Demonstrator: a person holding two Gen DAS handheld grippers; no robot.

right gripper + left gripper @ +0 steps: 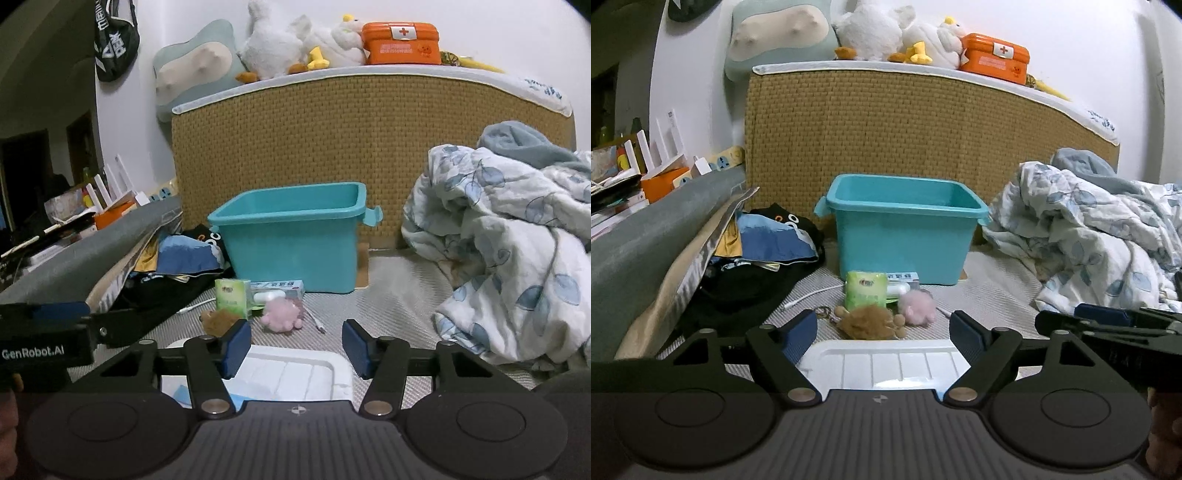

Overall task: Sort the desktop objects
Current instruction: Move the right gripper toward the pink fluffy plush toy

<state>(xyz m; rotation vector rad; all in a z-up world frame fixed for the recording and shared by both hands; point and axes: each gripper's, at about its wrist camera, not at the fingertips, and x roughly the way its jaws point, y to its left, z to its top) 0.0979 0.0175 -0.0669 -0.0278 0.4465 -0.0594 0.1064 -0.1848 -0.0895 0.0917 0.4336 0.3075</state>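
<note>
Teal bin is the landmark, standing on a grey woven mat w/ its back to a tan wicker headboard. Far left of bin: grey bolster running along the edge, w/ a heap of dark and blue clothes between it and the bin's left wall.

In front of bin, left to right: white cable lying on the mat; brown plush nearest the cameras; green tissue pack upright just behind it; white case and a pale blue box right at the bin's front wall, box close to or touching it, cannot tell which; pink plush beside the brown one, slightly right. All these sit outside the bin; bin's inside not visible from this angle.

Nearer than the plushes: white lid, flat on the mat, directly under both grippers.

Left gripper: jaws wide apart, nothing between them, hovering over the lid, pointing at the pile. Right gripper: jaws also spread, holding nothing, above the lid's right part; it shows at the right edge of the left wrist view.

Right of bin: crumpled white quilt w/ blue leaf print. Above the bin, atop the headboard: white plush ducks, then orange first-aid box.
</note>
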